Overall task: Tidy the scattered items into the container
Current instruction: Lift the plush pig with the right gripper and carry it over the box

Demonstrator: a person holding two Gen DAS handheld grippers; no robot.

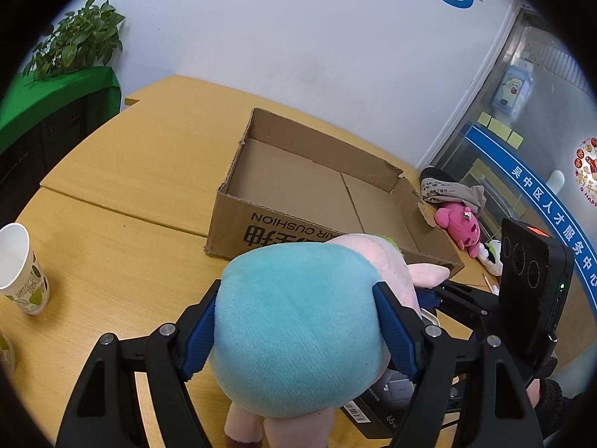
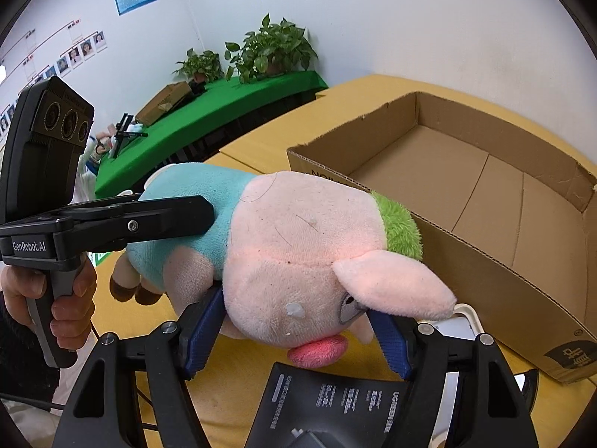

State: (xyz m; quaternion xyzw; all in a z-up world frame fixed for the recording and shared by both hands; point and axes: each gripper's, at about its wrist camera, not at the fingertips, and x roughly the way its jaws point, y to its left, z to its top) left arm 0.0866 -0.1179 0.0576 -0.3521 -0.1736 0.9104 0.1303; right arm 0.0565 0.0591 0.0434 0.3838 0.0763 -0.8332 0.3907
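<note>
Both grippers grasp one plush pig [image 1: 298,321] at once, and it hangs clear of the wooden table [image 1: 123,171]. In the left wrist view the left gripper [image 1: 296,332] has its blue pads pressed into either side of the toy's turquoise body, with the pink legs and brown hooves dangling toward 6 o'clock. In the right wrist view the right gripper [image 2: 298,332] clamps the pink head, the pads sunk in at both cheeks, a floppy ear lying over the right-hand pad and the red tongue pointing to 6 o'clock; a green tuft sits on the crown at about 2 o'clock. The same view shows the left gripper's black finger across the turquoise back at 9 o'clock, with a person's hand [image 2: 63,306] around its handle. The cardboard box [image 1: 317,186] stands open just beyond the pig at 12 to 1 o'clock in the left wrist view, its floor bare brown card. A black retail box [image 2: 335,407] lies on the table under the head. A pink plush toy [image 1: 460,229] and a grey cloth [image 1: 453,190] lie beside the box's far corner at 3 o'clock, a paper cup [image 1: 22,272] stands at 9 o'clock, and potted plants [image 2: 268,50] sit on a green-draped counter [image 2: 209,123] behind.
</note>
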